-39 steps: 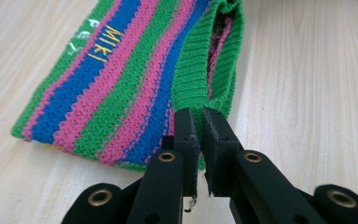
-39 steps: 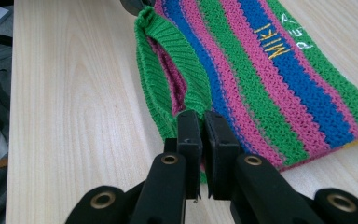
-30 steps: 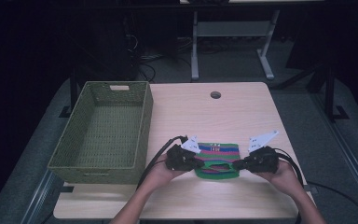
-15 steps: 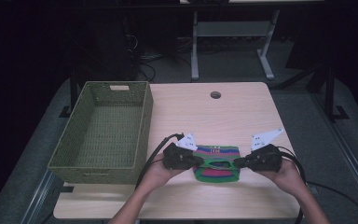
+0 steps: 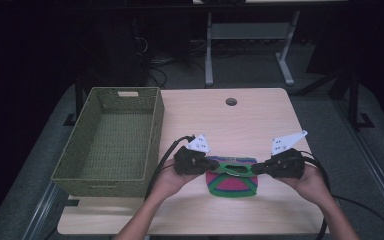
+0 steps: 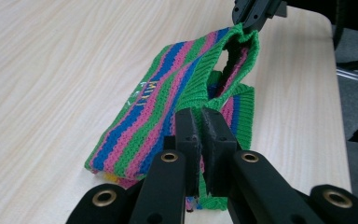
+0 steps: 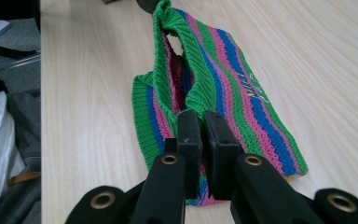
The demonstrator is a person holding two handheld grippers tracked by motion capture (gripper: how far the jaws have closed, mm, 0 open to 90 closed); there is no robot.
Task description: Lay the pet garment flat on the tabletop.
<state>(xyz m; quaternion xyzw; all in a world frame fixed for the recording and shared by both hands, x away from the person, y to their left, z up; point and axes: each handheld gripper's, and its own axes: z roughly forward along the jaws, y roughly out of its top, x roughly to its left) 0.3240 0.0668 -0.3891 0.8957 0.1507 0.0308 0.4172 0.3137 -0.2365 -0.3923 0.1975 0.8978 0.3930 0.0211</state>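
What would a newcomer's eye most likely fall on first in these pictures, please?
Most likely the bright striped knit garment, green, blue and pink, stretched over the near edge of the pale wooden table. The left gripper and the right gripper each pinch one end of its green ribbed edge, fingers shut on the fabric. Next comes the green woven basket, standing at the table's left side.

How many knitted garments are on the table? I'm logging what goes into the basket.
1. The striped knit garment hangs at the table's near edge, pinched between the left gripper and the right gripper. The basket beside it looks empty.
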